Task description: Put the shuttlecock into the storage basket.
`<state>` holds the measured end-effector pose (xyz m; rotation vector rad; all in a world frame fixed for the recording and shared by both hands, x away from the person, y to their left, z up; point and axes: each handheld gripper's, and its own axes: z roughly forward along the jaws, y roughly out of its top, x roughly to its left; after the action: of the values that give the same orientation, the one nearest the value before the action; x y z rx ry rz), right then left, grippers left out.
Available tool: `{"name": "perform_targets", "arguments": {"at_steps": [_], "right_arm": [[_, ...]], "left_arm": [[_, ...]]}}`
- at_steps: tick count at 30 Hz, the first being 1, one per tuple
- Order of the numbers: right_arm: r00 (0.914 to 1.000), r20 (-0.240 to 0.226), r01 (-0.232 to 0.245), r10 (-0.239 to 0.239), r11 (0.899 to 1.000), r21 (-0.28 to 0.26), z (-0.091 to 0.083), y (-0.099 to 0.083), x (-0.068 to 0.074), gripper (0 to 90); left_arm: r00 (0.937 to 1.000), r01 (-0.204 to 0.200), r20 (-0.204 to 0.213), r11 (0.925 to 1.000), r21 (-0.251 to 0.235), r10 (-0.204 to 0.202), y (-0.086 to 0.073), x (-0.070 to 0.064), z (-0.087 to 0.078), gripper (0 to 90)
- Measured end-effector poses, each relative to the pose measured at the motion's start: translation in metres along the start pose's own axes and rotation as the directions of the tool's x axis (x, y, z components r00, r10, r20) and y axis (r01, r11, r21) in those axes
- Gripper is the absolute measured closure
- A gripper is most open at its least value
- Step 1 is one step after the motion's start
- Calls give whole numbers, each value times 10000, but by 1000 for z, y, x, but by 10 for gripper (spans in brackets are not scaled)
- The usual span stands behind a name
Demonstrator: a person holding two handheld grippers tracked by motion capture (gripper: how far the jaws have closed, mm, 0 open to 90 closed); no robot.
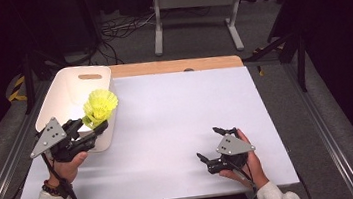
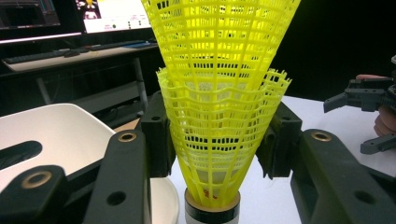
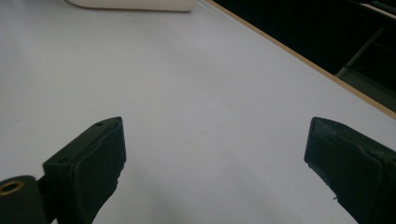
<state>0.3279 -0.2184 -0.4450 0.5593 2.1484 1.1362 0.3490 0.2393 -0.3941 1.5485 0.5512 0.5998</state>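
Yellow plastic shuttlecocks, nested, sit clamped in my left gripper above the white bin; next I release. Right gripper idles, jaws apart.

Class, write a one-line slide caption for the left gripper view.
Left gripper clamps stacked yellow shuttlecocks beside the white bin.

We see the white desk evenly lit from above, with soft shadows under both hands, while the surrounding room falls to near black. The high view is soft and low in detail. In the right gripper view the near jaws blur; the yellow shuttlecock looks sharp and saturated.
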Motion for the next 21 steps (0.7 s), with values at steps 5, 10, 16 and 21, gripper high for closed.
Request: {"name": "perform_targets", "arguments": {"at_steps": [5, 10, 16, 21], "right_arm": [[10000, 3, 3, -3, 10000, 1, 0, 0, 0, 61], [10000, 13, -29, 29, 10000, -9, -1, 0, 0, 61], [10000, 14, 28, -28, 10000, -29, -1, 1, 0, 61], [10000, -5, 18, -18, 10000, -14, -1, 1, 0, 61]], "left_arm": [[9999, 81, -101, 9999, -147, -83, 2, 3, -5, 549], [9997, 23, -238, 9998, -198, -27, 4, 5, -9, 548], [9995, 17, -323, 9995, -322, -28, 6, 7, -14, 549], [9990, 126, -413, 9991, -403, -143, 8, 8, -17, 548]]}}
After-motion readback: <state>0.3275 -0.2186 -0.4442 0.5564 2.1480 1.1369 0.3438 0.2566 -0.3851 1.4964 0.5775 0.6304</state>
